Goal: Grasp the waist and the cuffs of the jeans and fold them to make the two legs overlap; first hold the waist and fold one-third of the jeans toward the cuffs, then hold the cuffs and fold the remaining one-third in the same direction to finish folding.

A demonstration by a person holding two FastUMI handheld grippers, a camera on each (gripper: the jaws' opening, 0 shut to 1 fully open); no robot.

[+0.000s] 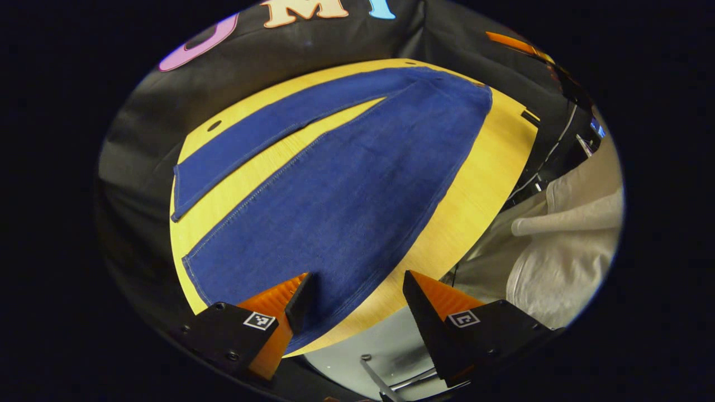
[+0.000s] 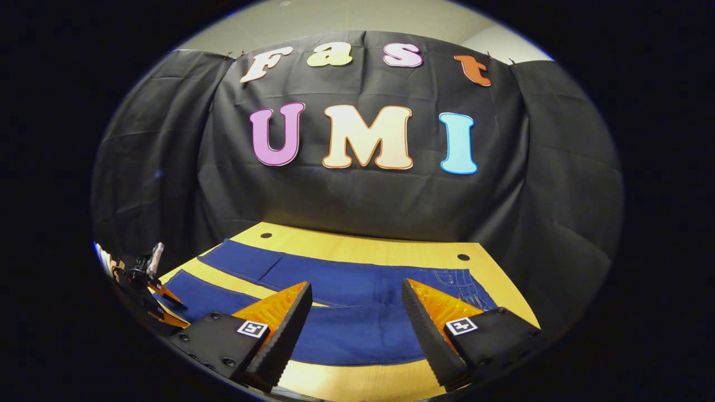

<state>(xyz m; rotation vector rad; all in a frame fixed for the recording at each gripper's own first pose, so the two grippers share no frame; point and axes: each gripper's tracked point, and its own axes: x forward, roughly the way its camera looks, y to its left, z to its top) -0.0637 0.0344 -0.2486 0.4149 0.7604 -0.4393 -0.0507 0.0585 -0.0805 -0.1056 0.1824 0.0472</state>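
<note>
Jeans (image 1: 346, 184) flat on bench (image 1: 480, 184), legs apart. Left tongs (image 1: 357, 298) released over near cuff; right tongs (image 2: 357, 312) released above waist.

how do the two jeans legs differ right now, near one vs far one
In the left gripper view, the near leg lies under the open left gripper, one finger over its cuff; the far leg lies untouched. The near leg runs along the table's front, the far leg angles away. Both lie flat, unfolded, joined at the waist.
</note>
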